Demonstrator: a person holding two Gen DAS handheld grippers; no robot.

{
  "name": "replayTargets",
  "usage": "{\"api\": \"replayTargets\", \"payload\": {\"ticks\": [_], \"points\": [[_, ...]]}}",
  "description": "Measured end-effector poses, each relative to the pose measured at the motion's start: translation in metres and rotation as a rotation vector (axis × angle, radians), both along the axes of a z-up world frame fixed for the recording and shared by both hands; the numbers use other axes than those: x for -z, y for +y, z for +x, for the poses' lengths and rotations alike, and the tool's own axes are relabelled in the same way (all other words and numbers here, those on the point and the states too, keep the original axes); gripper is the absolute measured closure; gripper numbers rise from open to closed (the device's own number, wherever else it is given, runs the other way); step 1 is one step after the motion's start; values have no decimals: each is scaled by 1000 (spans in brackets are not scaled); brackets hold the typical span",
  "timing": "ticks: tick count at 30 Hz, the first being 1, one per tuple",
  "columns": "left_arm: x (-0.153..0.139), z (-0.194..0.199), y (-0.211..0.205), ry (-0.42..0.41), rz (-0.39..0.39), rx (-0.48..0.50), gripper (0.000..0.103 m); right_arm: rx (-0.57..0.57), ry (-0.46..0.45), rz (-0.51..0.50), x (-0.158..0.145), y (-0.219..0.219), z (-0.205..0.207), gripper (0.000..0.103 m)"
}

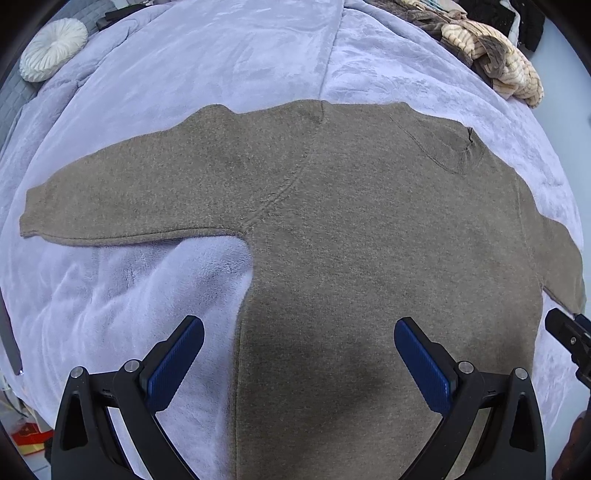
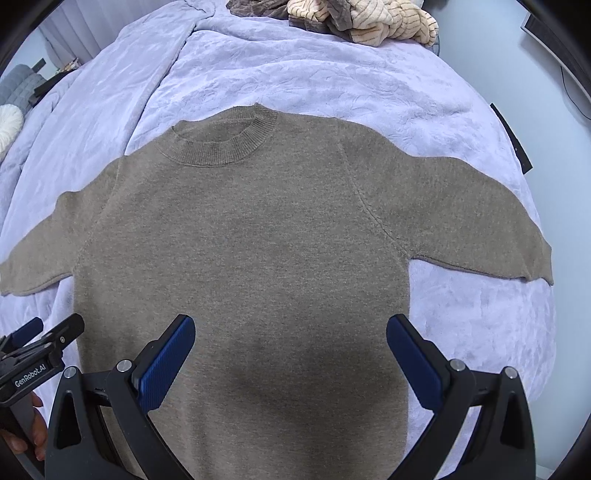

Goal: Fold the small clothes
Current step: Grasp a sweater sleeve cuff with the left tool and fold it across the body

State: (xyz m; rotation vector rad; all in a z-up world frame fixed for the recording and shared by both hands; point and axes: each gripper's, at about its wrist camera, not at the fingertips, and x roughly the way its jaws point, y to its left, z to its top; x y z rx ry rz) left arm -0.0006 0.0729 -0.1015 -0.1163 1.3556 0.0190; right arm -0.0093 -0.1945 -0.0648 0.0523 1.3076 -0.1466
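Observation:
A taupe knit sweater point(image 1: 369, 221) lies flat and face up on a lilac blanket, sleeves spread to both sides, ribbed collar at the far end. It also shows in the right wrist view point(image 2: 251, 229). My left gripper point(image 1: 299, 343) is open and empty above the sweater's lower left body, its left finger over the blanket. My right gripper point(image 2: 291, 339) is open and empty above the lower right body. The right gripper's tip shows in the left wrist view point(image 1: 569, 339); the left gripper shows in the right wrist view point(image 2: 40, 343).
The lilac blanket point(image 1: 184, 55) covers the bed. A heap of cream and brown striped clothes point(image 2: 369, 18) lies at the far end, also seen in the left wrist view point(image 1: 495, 59). A round white cushion point(image 1: 53, 50) sits far left.

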Motion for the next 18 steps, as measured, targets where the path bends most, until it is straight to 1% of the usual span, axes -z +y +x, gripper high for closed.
{"api": "replayTargets", "payload": {"ticks": [2,4,7,9,11,12,13,15,18], "points": [[2,2,18,-7,-37,-24,0,-14,-2,4,-1,9,0,0],[6,4,46,-24,-55,-71,0,-35,-3,4,-1,20,0,0],[16,7,100,-44,-1,-166,0,-63,0,13,0,37,-1,0],[25,8,144,-55,33,-244,0,-75,5,24,3,49,-2,0],[34,8,186,-68,47,-326,0,-85,17,38,8,61,-4,0],[38,8,208,-76,39,-374,0,-92,25,44,11,68,-5,0],[42,9,226,-84,23,-414,0,-101,34,49,15,75,-5,0],[53,11,260,-103,-34,-488,0,-118,50,51,21,87,-6,0],[67,19,293,-137,-151,-552,0,-139,73,55,29,103,-10,0]]}}
